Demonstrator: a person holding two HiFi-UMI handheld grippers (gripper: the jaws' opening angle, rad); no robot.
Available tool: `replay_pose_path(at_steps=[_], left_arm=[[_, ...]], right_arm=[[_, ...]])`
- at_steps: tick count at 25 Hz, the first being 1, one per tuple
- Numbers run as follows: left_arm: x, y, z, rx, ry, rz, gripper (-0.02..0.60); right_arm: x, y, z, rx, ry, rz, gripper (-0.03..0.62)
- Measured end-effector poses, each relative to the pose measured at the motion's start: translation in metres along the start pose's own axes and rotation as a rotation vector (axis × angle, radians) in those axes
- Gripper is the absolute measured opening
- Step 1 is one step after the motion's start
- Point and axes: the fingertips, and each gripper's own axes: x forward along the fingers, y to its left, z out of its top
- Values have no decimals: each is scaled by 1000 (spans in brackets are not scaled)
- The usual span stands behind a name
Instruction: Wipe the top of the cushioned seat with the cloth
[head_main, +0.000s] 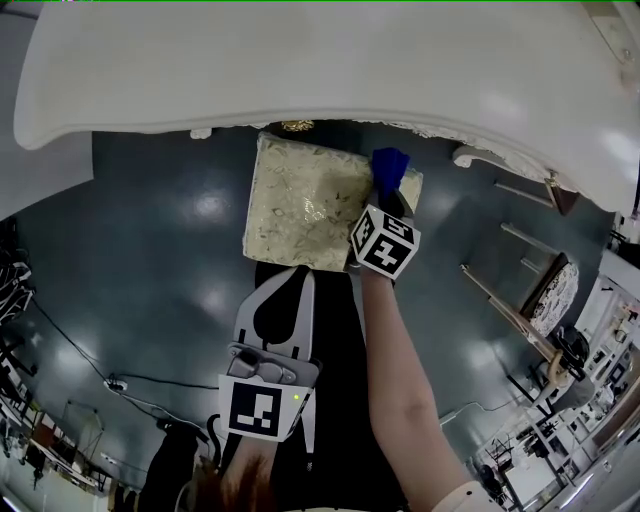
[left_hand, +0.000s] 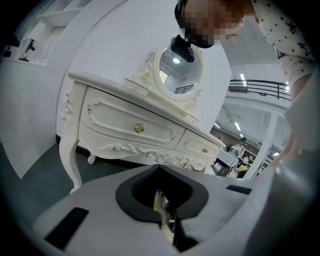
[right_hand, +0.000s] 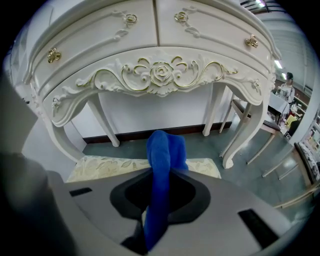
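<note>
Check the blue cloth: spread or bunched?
Bunched: the blue cloth rises as a narrow folded wad from the shut right gripper, not spread on the cushioned seat.

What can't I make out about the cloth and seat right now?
- Whether cloth touches cushioned seat: head view, right gripper covers the contact; right gripper view, its fingers hide the cloth's underside.
- Seat's near right corner: head view, behind the marker cube.
- Seat: outside left gripper view.

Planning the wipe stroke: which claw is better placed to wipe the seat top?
The right claw grips the blue cloth at the cushioned seat; the left claw is shut, empty, farther back.
</note>
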Motion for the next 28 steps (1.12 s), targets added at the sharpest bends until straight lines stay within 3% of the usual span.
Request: replay_pose_path(at_steps=[28], left_arm=[[-14, 31, 7, -28, -23, 63, -2]], right_arm=[[6, 57, 4, -41, -8, 53, 61]])
